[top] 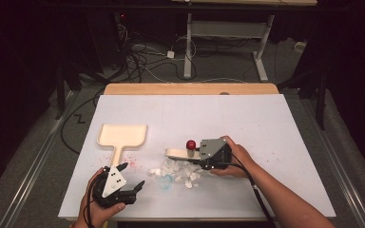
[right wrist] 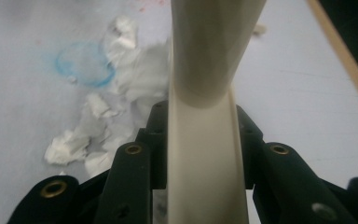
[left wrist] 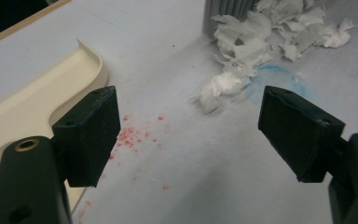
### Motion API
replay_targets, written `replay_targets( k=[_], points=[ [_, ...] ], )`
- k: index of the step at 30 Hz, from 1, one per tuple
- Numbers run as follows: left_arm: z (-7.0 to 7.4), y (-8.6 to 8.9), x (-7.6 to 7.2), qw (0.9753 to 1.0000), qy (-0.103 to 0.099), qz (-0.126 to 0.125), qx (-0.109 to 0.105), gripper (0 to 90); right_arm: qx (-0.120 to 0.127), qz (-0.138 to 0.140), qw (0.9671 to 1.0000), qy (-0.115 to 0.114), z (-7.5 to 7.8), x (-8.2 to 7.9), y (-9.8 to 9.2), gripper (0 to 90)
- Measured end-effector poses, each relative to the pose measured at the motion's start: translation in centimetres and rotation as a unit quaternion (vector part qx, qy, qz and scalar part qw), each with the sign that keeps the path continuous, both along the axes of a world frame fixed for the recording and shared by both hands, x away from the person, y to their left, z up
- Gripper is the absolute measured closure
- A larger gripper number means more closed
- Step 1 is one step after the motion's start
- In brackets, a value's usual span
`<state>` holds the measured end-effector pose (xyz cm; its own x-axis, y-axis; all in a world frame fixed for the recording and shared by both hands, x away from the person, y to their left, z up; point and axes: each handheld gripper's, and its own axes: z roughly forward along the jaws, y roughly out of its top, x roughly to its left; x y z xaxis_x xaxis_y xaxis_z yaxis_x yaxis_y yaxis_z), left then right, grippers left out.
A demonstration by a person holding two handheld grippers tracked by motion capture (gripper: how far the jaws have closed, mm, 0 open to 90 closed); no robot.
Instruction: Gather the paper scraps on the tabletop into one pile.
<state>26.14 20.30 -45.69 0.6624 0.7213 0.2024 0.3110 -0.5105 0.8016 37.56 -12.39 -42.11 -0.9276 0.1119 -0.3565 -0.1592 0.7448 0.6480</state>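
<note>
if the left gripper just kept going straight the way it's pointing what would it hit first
Probably the pile of torn white paper scraps. The left gripper is open over bare table with red specks, and the scraps lie ahead between its jaws. The cream dustpan sits off to one side. Depth is hard to judge.

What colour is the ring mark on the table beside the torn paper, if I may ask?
Light blue ring mark, clearest in the right gripper view.
</note>
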Motion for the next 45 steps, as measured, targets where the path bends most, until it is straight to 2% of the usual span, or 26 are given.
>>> replay_targets(
  k=[3, 6, 7, 8, 9, 12, 13, 16, 17, 20, 22, 23, 24, 25, 26, 27, 28, 30, 32, 33, 35, 38, 40, 42, 43, 45],
  points=[
    [0.2, 0.1, 0.0, 1.0, -0.007, 0.001, 0.002, 19.9, 0.037, -0.027, 0.999, 0.004, 1.2, -0.1, -0.3, 67.7],
    [0.4, 0.6, 0.1, 0.9999, -0.011, 0.008, 0.0, 19.8, 0.07, -0.064, 0.9955, 0.01, 2.6, -0.5, -0.4, 67.8],
    [0.4, 0.6, 0.1, 0.9999, -0.011, 0.008, 0.0, 19.8, 0.07, -0.064, 0.9955, 0.01, 2.6, -0.5, -0.4, 67.8],
    [0.6, 1.1, 0.1, 0.9997, -0.017, 0.017, -0.003, 19.8, 0.086, -0.078, 0.9928, 0.03, 3.6, -0.8, -0.3, 67.8],
    [0.7, 1.4, -0.1, 0.9995, -0.016, 0.026, -0.008, 19.8, 0.092, -0.087, 0.9912, 0.039, 4.0, -0.9, -0.1, 67.7],
    [1.2, 2.3, -0.4, 0.9984, -0.032, 0.041, -0.022, 19.8, 0.105, -0.091, 0.987, 0.081, 5.0, -1.9, 1.2, 67.8],
    [1.3, 2.6, -0.5, 0.9978, -0.039, 0.049, -0.024, 19.8, 0.104, -0.088, 0.9866, 0.089, 5.3, -2.3, 1.9, 67.8],
    [1.3, 3.6, -0.5, 0.9951, -0.058, 0.079, -0.006, 19.4, 0.092, -0.081, 0.9861, 0.112, 5.3, -3.7, 4.4, 67.8],
    [1.2, 4.1, -0.4, 0.9943, -0.058, 0.089, -0.009, 19.4, 0.082, -0.078, 0.9858, 0.124, 5.0, -4.1, 5.3, 67.8],
    [1.1, 5.5, -0.2, 0.9915, -0.053, 0.113, -0.038, 19.4, 0.054, -0.084, 0.9846, 0.143, 3.6, -4.8, 7.9, 67.8],
    [1.1, 6.0, -0.2, 0.9899, -0.052, 0.119, -0.056, 19.4, 0.043, -0.091, 0.9829, 0.154, 2.6, -5.0, 9.0, 67.8],
    [1.1, 6.0, -0.2, 0.9899, -0.052, 0.119, -0.056, 19.5, 0.043, -0.091, 0.9829, 0.154, 2.6, -5.0, 9.0, 67.8],
    [1.1, 6.2, -0.2, 0.9897, -0.051, 0.119, -0.061, 19.5, 0.031, -0.103, 0.9798, 0.169, 1.6, -5.1, 10.2, 67.8],
    [1.2, 6.2, -0.3, 0.9896, -0.05, 0.116, -0.068, 19.4, 0.028, -0.109, 0.9787, 0.171, 1.2, -5.1, 10.5, 67.8],
    [1.2, 6.2, -0.3, 0.9896, -0.05, 0.116, -0.068, 19.4, 0.028, -0.109, 0.9787, 0.171, 1.2, -5.1, 10.5, 67.8],
    [1.2, 5.9, -0.5, 0.9905, -0.05, 0.109, -0.067, 19.5, 0.013, -0.13, 0.9783, 0.161, 0.6, -5.0, 11.0, 67.7],
    [1.2, 5.9, -0.5, 0.9905, -0.05, 0.109, -0.067, 19.5, 0.013, -0.134, 0.9774, 0.162, 0.3, -4.9, 10.9, 67.8],
    [1.1, 5.4, -0.5, 0.9926, -0.046, 0.095, -0.061, 19.4, 0.016, -0.153, 0.975, 0.161, 0.3, -4.5, 10.3, 67.8],
    [1.0, 4.9, -0.5, 0.994, -0.041, 0.085, -0.055, 19.5, 0.021, -0.168, 0.9709, 0.169, 0.3, -4.2, 9.5, 67.7],
    [1.0, 4.9, -0.5, 0.994, -0.041, 0.085, -0.055, 19.4, 0.021, -0.168, 0.9709, 0.169, 0.3, -4.2, 9.5, 67.7],
    [0.9, 4.2, -0.4, 0.9959, -0.036, 0.071, -0.043, 19.4, 0.02, -0.182, 0.97, 0.16, 0.3, -4.1, 7.9, 67.7],
    [0.9, 3.8, -0.3, 0.9967, -0.035, 0.062, -0.039, 19.5, 0.024, -0.198, 0.9644, 0.173, 0.4, -3.6, 5.8, 67.7],
    [0.7, 3.2, -0.1, 0.9979, -0.03, 0.05, -0.028, 19.5, 0.025, -0.214, 0.9612, 0.173, 0.6, -3.4, 4.5, 67.7],
    [0.6, 3.0, 0.1, 0.9983, -0.026, 0.047, -0.021, 19.4, 0.026, -0.223, 0.9598, 0.169, 0.8, -3.2, 3.3, 67.7],
    [0.3, 2.7, 0.4, 0.9989, -0.017, 0.041, -0.013, 19.5, 0.029, -0.223, 0.9596, 0.169, 0.9, -3.1, 2.8, 67.8],
    [0.1, 2.3, 0.6, 0.9993, -0.011, 0.036, -0.008, 19.4, 0.046, -0.218, 0.9593, 0.173, 1.3, -3.2, 1.8, 67.7]
  ],
)
